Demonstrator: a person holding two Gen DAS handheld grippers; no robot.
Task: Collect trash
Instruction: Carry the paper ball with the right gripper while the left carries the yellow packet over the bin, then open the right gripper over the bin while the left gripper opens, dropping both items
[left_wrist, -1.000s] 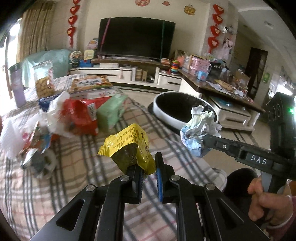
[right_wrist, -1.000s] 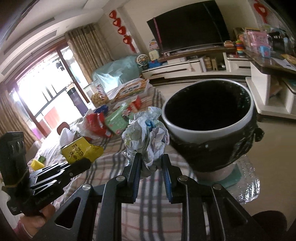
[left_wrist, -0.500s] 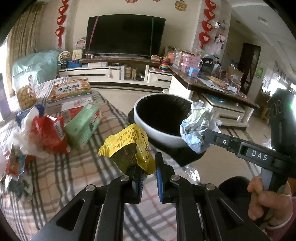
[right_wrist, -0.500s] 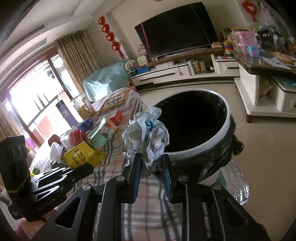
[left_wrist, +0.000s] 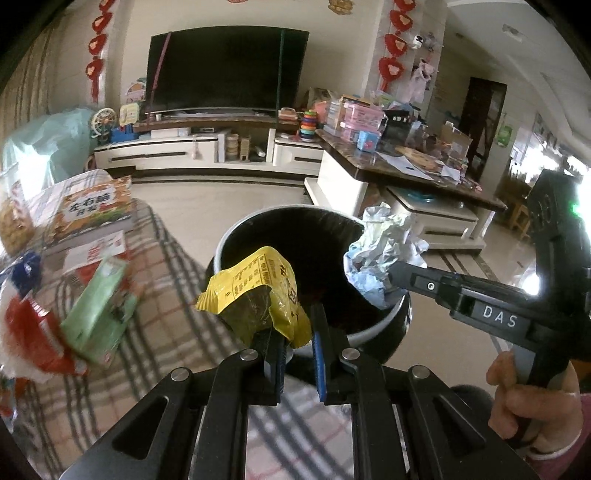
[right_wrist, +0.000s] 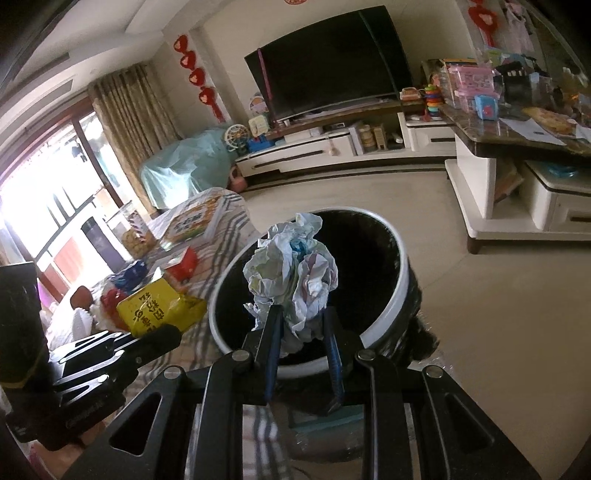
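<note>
My left gripper (left_wrist: 297, 325) is shut on a crumpled yellow wrapper (left_wrist: 258, 291), which hangs over the near rim of the trash bin (left_wrist: 227, 240). The bin is round, white-rimmed and lined with a black bag, and stands on the floor beside the table. My right gripper (right_wrist: 301, 325) is shut on a ball of crumpled white paper (right_wrist: 295, 273), held above the bin's (right_wrist: 400, 280) dark opening. In the left wrist view the paper ball (left_wrist: 380, 258) and right gripper (left_wrist: 391, 273) sit over the bin's right rim. The yellow wrapper (right_wrist: 159, 308) shows left of the bin in the right wrist view.
A plaid-covered table (left_wrist: 170, 314) at left carries a green pack (left_wrist: 99, 314), a red bag (left_wrist: 29, 339) and a snack box (left_wrist: 92, 210). Behind stand a TV stand (left_wrist: 207, 147) and a cluttered dark-topped coffee table (left_wrist: 399, 166). A hand (left_wrist: 532, 406) grips the right tool.
Both grippers have travelled off the table toward the bin, which now looms larger and sits right under the wrapper and the paper ball. Both grips are unchanged.
</note>
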